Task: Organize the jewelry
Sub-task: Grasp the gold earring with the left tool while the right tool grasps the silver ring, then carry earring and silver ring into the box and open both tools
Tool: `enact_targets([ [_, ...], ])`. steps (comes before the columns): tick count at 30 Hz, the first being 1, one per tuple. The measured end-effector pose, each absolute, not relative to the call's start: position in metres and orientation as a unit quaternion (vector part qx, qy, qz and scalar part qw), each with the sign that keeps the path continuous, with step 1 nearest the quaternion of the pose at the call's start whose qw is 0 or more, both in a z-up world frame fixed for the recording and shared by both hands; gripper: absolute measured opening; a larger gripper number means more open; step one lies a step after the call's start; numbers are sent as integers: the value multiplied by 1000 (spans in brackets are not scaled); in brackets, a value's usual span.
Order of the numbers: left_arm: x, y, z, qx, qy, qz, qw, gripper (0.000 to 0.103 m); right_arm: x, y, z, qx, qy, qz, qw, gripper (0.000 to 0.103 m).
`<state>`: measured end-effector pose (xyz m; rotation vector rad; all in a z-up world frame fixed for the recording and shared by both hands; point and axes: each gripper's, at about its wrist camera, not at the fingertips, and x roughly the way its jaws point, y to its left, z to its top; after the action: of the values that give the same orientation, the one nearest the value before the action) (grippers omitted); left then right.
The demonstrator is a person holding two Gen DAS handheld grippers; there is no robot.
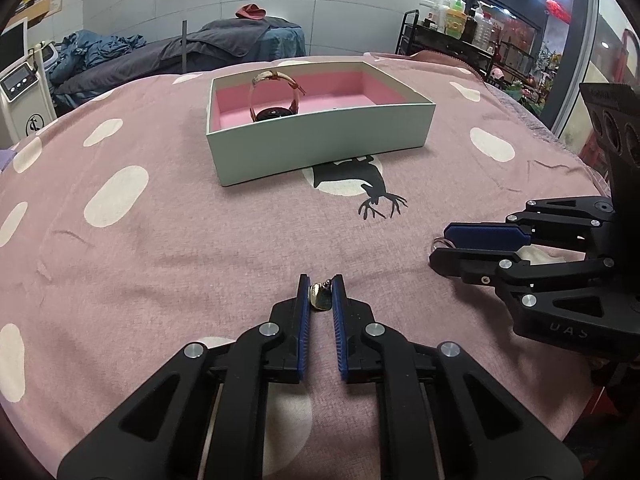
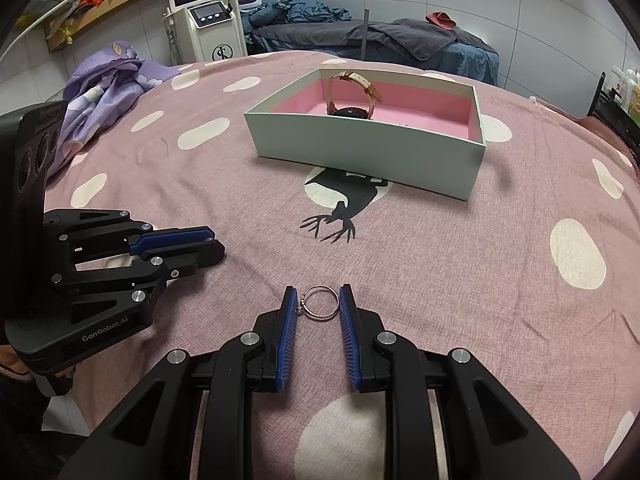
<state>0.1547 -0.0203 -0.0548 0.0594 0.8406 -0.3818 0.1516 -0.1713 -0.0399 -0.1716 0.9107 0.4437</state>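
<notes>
A pale green box [image 1: 320, 148] with a pink lining stands on the pink spotted cloth; a watch [image 1: 274, 98] with a light strap stands inside it at the left. It also shows in the right wrist view [image 2: 368, 152] with the watch [image 2: 352, 94]. My left gripper [image 1: 321, 285] is shut on a small gold earring [image 1: 320, 297] near the cloth. My right gripper [image 2: 319, 297] is shut on a silver ring [image 2: 319, 305], its pads touching both sides. The right gripper [image 1: 442, 246] shows at the right of the left wrist view, the ring [image 1: 440, 243] at its tips.
The pink cloth [image 1: 200, 248] with white spots and a black deer print [image 1: 360, 184] covers the table. A purple blanket [image 2: 108, 84] lies at the far left. Beds, a white machine [image 2: 208, 20] and a shelf with bottles [image 1: 452, 16] stand behind.
</notes>
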Motion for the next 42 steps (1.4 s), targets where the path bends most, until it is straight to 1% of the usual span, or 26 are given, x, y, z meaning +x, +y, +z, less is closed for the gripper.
enact_targets([
  [12,148,-13,-38,23,390,-193,900,11,147,-171,-32,-77,422,232,873,21],
  [24,156,-19,-16,40,368,-205,906,11,159,-174,-9,-53,406,254,876,21],
  [31,175,-21,-3,44,359,-210,908,11,178,-179,7,-41,392,256,883,21],
  [42,225,-24,17,42,355,-207,911,11,210,-177,25,-54,369,243,895,21],
])
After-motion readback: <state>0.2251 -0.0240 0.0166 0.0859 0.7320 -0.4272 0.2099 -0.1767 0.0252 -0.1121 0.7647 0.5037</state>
